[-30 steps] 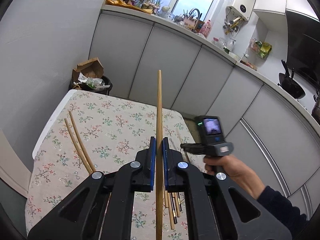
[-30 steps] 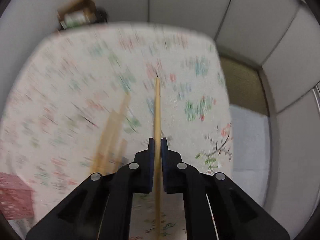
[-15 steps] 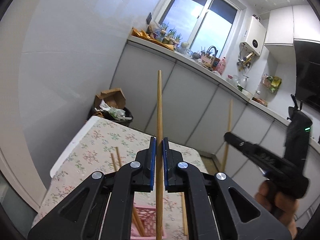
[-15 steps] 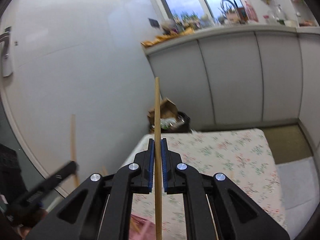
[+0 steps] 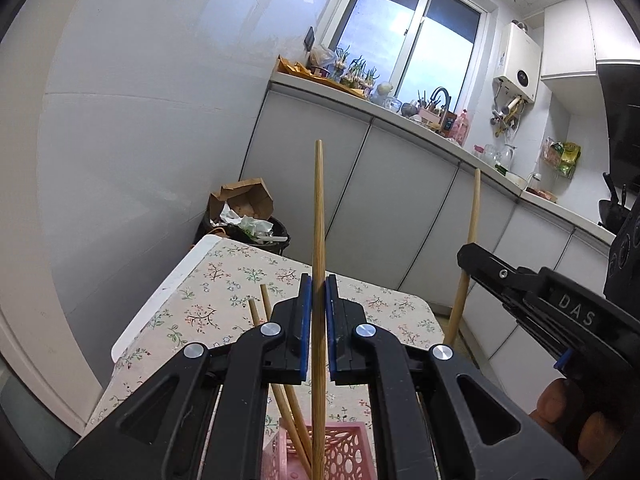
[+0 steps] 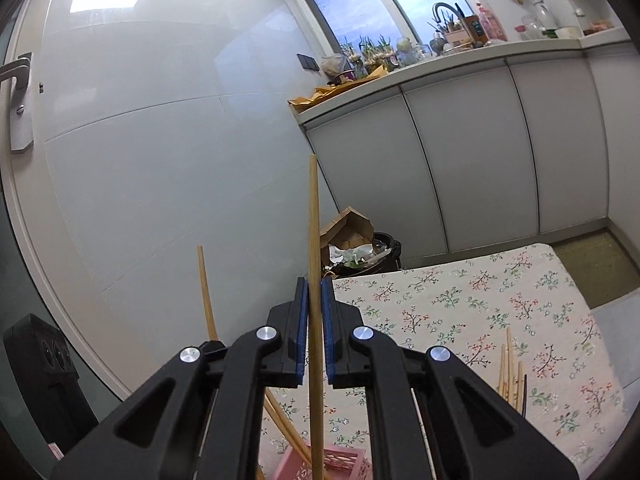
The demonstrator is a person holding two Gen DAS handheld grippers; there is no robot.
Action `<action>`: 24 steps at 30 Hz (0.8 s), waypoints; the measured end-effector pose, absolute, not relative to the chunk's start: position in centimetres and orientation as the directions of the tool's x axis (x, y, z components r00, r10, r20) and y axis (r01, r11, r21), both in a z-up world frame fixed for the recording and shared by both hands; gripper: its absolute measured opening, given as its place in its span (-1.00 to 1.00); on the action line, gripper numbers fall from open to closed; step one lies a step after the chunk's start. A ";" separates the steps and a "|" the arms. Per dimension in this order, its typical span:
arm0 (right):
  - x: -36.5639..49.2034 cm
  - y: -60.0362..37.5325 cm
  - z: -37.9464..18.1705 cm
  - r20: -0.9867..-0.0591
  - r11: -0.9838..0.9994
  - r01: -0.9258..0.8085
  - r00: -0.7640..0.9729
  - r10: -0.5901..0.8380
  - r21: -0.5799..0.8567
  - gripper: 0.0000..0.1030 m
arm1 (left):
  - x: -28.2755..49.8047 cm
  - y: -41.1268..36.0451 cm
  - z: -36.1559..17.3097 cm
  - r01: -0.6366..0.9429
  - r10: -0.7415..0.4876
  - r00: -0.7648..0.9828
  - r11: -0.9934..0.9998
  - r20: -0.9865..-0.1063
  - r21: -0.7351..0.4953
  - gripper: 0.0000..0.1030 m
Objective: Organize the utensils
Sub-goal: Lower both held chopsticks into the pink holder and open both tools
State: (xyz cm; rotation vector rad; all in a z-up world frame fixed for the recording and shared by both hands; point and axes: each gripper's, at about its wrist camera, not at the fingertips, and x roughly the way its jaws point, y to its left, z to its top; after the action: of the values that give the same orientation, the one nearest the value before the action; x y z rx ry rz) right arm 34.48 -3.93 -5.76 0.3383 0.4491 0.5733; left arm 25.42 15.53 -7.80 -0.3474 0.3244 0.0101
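Chopsticks are the items being sorted: the left gripper point(image 5: 317, 312) is clamped on one chopstick point(image 5: 319, 216), and the right gripper point(image 6: 314, 316) is clamped on a second chopstick point(image 6: 313, 240), each stick standing near upright between narrow jaws with its lower end hanging over the pink basket point(image 5: 344, 454). Two more sticks point(image 5: 294, 412) already lean in that basket at a slant. Judged from this, the step in hand is dropping both held sticks into the basket. To do it well, bring each lower tip inside the basket rim before parting the fingers, keep the sticks steep so they slide down beside the leaning pair rather than across them, and release one side at a time so the two grippers do not crowd each other. Beyond the basket lies the floral table point(image 5: 224, 292), then a bin point(image 5: 244, 228) stuffed with cardboard, then the grey cabinets point(image 5: 360, 200). The left wrist view alone shows the right gripper from the side at far right, with fingertips point(image 5: 560, 404) of the holding hand and its stick rising past the cabinet fronts. The right wrist view alone shows a loose bundle of sticks point(image 6: 510, 372) lying on the table at near right, not yet collected, and a door handle point(image 6: 18, 100) at far left.
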 end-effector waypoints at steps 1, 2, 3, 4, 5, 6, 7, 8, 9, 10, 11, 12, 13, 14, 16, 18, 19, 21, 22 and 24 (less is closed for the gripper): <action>34.7 -3.8 -6.0 -0.314 0.793 -0.440 0.749 0.583 0.422 -0.87 | 25.4 15.7 -7.9 -0.067 -0.043 0.949 0.940 -0.311 -0.333 -0.89; 34.7 -3.7 -6.3 -0.316 0.795 -0.438 0.751 0.580 0.419 -0.87 | 25.3 15.6 -7.9 -0.065 -0.043 0.952 0.940 -0.304 -0.335 -0.89; 34.7 -3.5 -6.6 -0.321 0.800 -0.434 0.753 0.575 0.415 -0.87 | 25.3 15.8 -7.9 -0.064 -0.042 0.952 0.941 -0.302 -0.333 -0.89; 34.6 -3.3 -6.8 -0.324 0.803 -0.430 0.755 0.570 0.412 -0.87 | 25.3 15.8 -7.9 -0.064 -0.040 0.955 0.940 -0.295 -0.334 -0.89; 34.7 -3.2 -7.0 -0.326 0.806 -0.428 0.756 0.567 0.410 -0.87 | 25.2 16.0 -8.0 -0.062 -0.043 0.956 0.937 -0.289 -0.345 -0.89; 34.5 -3.1 -7.0 -0.327 0.810 -0.425 0.760 0.562 0.405 -0.87 | 25.3 16.1 -8.0 -0.062 -0.046 0.956 0.933 -0.289 -0.354 -0.89; 34.5 -3.0 -7.0 -0.326 0.813 -0.423 0.764 0.557 0.400 -0.87 | 25.3 16.2 -8.1 -0.063 -0.047 0.957 0.930 -0.286 -0.363 -0.89; 34.4 -2.9 -7.1 -0.325 0.817 -0.421 0.768 0.552 0.394 -0.87 | 25.3 16.2 -8.2 -0.064 -0.046 0.958 0.930 -0.285 -0.363 -0.89; 34.4 -2.8 -7.2 -0.326 0.820 -0.418 0.770 0.548 0.391 -0.87 | 25.3 16.1 -8.3 -0.064 -0.042 0.958 0.934 -0.285 -0.352 -0.89; 34.4 -2.8 -7.4 -0.325 0.822 -0.415 0.773 0.544 0.389 -0.86 | 25.4 15.9 -8.4 -0.066 -0.037 0.956 0.939 -0.290 -0.338 -0.89; 34.3 -2.7 -7.5 -0.324 0.826 -0.412 0.778 0.538 0.385 -0.87 | 25.3 15.8 -8.6 -0.070 -0.032 0.954 0.943 -0.297 -0.326 -0.88; 34.4 -2.7 -7.5 -0.323 0.827 -0.411 0.779 0.537 0.383 -0.86 | 25.3 15.8 -8.8 -0.073 -0.030 0.952 0.944 -0.305 -0.322 -0.88; 34.4 -2.7 -7.6 -0.322 0.830 -0.410 0.782 0.534 0.379 -0.86 | 25.3 15.8 -9.1 -0.074 -0.032 0.949 0.945 -0.315 -0.318 -0.88; 34.3 -2.6 -7.8 -0.320 0.833 -0.409 0.786 0.529 0.372 -0.86 | 25.2 15.7 -9.2 -0.075 -0.030 0.947 0.947 -0.320 -0.312 -0.88; 34.2 -2.4 -8.0 -0.320 0.834 -0.408 0.787 0.528 0.371 -0.87 | 25.1 15.6 -9.4 -0.074 -0.028 0.946 0.951 -0.323 -0.301 -0.87; 34.1 -2.3 -8.4 -0.324 0.836 -0.408 0.786 0.526 0.368 -0.86 | 25.2 15.5 -9.4 -0.064 -0.043 0.936 0.955 -0.349 -0.289 -0.87; 34.1 -2.2 -8.5 -0.324 0.837 -0.407 0.788 0.524 0.366 -0.86 | 25.2 15.5 -9.4 -0.055 -0.058 0.929 0.955 -0.365 -0.292 -0.87; 34.0 -2.3 -8.6 -0.321 0.838 -0.405 0.790 0.522 0.365 -0.86 | 25.0 15.7 -9.2 -0.045 -0.087 0.916 0.948 -0.391 -0.316 -0.62; 34.0 -2.3 -8.7 -0.318 0.837 -0.404 0.792 0.522 0.368 -0.86 | 24.9 15.9 -9.0 -0.045 -0.095 0.912 0.943 -0.398 -0.329 -0.50; 33.9 -2.2 -8.7 -0.310 0.835 -0.408 0.792 0.525 0.370 -0.86 | 24.5 16.4 -8.3 -0.056 -0.097 0.913 0.932 -0.396 -0.357 -0.18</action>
State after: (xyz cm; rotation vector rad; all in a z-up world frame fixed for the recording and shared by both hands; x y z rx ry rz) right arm 33.88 -2.21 -8.73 0.2926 0.4169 0.5099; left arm 24.48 16.41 -8.25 -0.3718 0.4221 -0.0218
